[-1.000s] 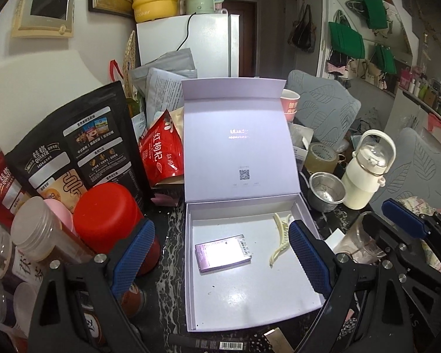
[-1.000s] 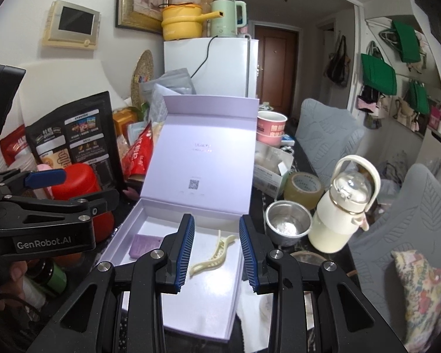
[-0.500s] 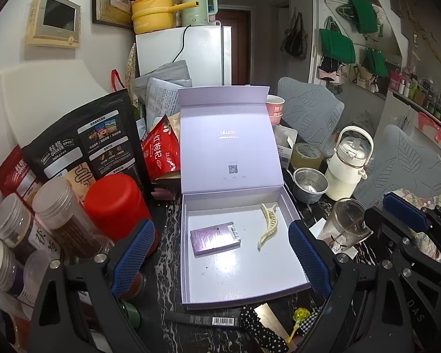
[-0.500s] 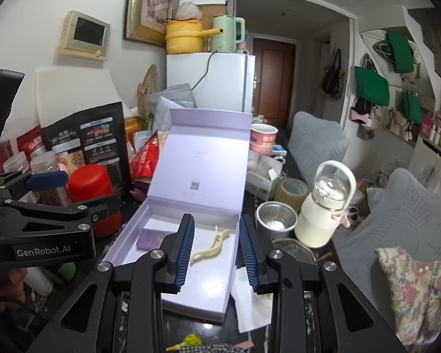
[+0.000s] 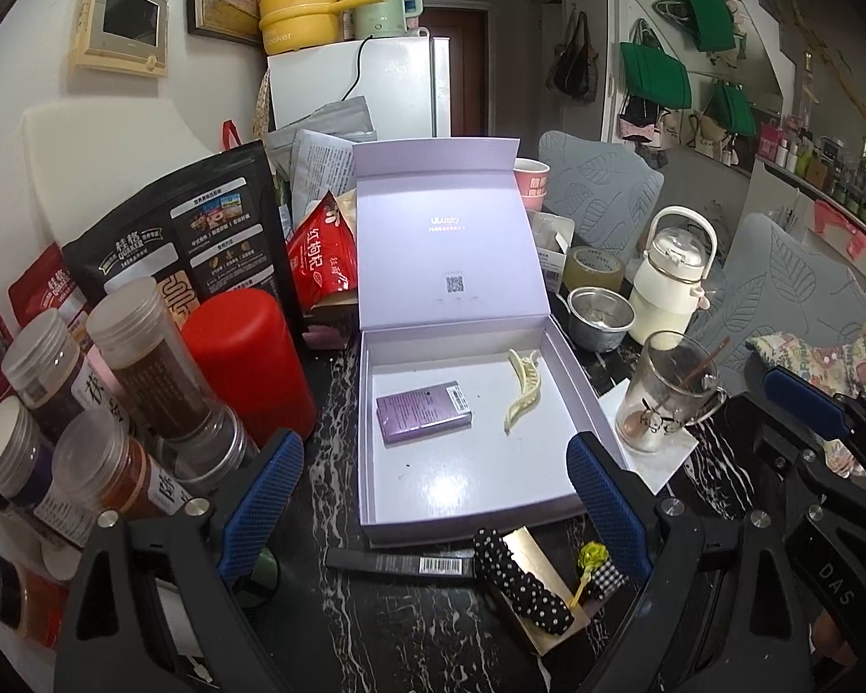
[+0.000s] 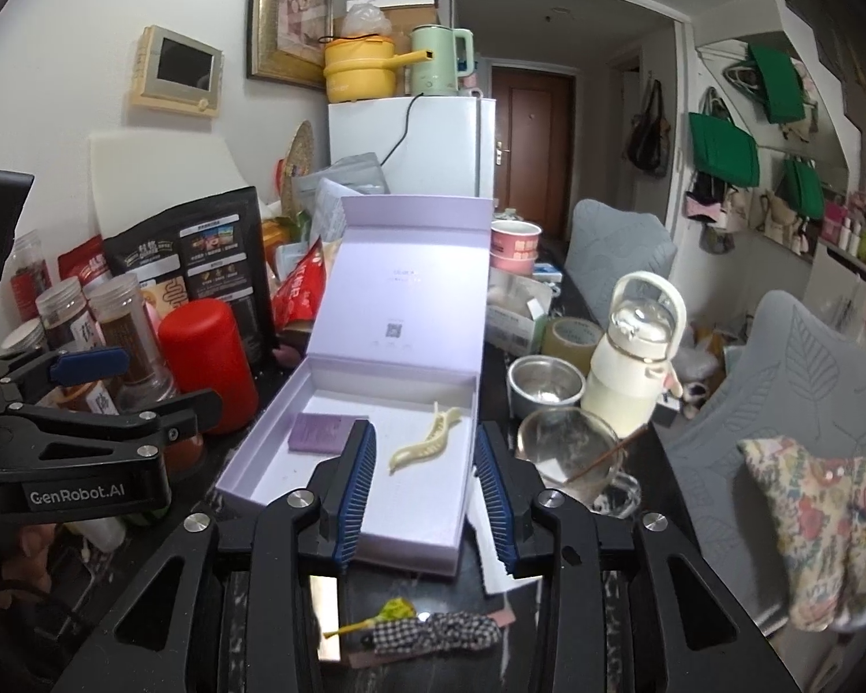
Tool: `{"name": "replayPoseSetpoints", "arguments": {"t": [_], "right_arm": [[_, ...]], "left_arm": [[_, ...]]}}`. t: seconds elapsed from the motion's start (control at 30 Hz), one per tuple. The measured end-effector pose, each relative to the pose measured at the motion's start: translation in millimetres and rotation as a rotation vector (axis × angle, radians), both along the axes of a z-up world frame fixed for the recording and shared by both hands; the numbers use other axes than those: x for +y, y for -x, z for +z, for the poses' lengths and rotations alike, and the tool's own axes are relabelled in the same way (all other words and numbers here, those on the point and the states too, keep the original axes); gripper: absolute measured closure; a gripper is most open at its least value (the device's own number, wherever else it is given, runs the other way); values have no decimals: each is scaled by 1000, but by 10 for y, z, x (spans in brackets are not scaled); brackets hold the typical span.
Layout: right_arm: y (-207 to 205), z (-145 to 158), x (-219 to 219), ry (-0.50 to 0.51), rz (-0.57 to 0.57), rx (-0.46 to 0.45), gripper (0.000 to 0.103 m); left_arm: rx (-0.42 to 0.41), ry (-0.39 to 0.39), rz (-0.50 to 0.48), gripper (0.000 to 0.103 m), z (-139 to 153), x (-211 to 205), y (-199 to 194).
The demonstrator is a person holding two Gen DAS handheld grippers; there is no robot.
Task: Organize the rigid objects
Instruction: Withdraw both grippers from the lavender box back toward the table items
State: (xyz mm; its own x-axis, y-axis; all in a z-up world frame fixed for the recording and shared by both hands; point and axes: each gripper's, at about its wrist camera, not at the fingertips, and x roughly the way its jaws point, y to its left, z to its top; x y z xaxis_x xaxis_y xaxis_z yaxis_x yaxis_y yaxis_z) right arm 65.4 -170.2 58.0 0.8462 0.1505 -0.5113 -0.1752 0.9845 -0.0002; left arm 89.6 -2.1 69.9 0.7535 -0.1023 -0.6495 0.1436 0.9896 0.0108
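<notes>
Nearest the cameras, on the black marbled tabletop (image 5: 317,623), lie a black polka-dot hair clip (image 5: 522,580), a black-and-white gingham hair tie with a yellow-green flower (image 6: 433,629) and a slim black barcoded tube (image 5: 398,563), all just in front of the box. The left gripper (image 5: 433,496) stands with its blue-padded fingers spread wide and nothing between them; the right gripper (image 6: 427,491) is parted more narrowly, also holding nothing, its fingers over the box's near edge.

The open lilac cardboard gift box (image 5: 369,439) sits just beyond, lid propped upright at the back. Inside, a small purple rectangular pack (image 5: 424,411) lies left of centre and a cream plastic claw hair clip (image 5: 522,390) lies toward the right wall, the two apart.

Right of the box, a clear glass mug (image 5: 661,392) holding a thin stick stands on white paper; behind it are a small steel bowl (image 5: 599,315) with something pale at its bottom, a cream handled water bottle (image 5: 669,283) and a tape roll (image 5: 594,268). Left of the box stand a red cylindrical canister (image 5: 248,364) and clear lidded spice jars (image 5: 144,358) filled with brown contents, with a black oat bag (image 5: 185,237) behind.

Compared with a second ago, both cameras have pulled back and higher: the box looks smaller, the near clips and tube have come into view, and the right gripper's fingers stand wider apart. The pack and claw clip lie as before.
</notes>
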Motion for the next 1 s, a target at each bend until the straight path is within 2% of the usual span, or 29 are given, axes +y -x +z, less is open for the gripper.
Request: {"name": "replayPoseSetpoints", "arguments": {"t": [0.23,0.5,0.83,1.0], "right_arm": [[166,-79,-24,5,-8,14,63],[276,-225,-45,7,-13,48,63],[450,-460,19,3,13,84,63],[505,-557,77,-5,35,111,63]], "left_arm": [[25,11,-33,9,-147,-16,199],[38,26,-27,9,-274,64,341],[73,1,-38,9,-518,148,546],[90,30,-26,9,-599,251,559]]}}
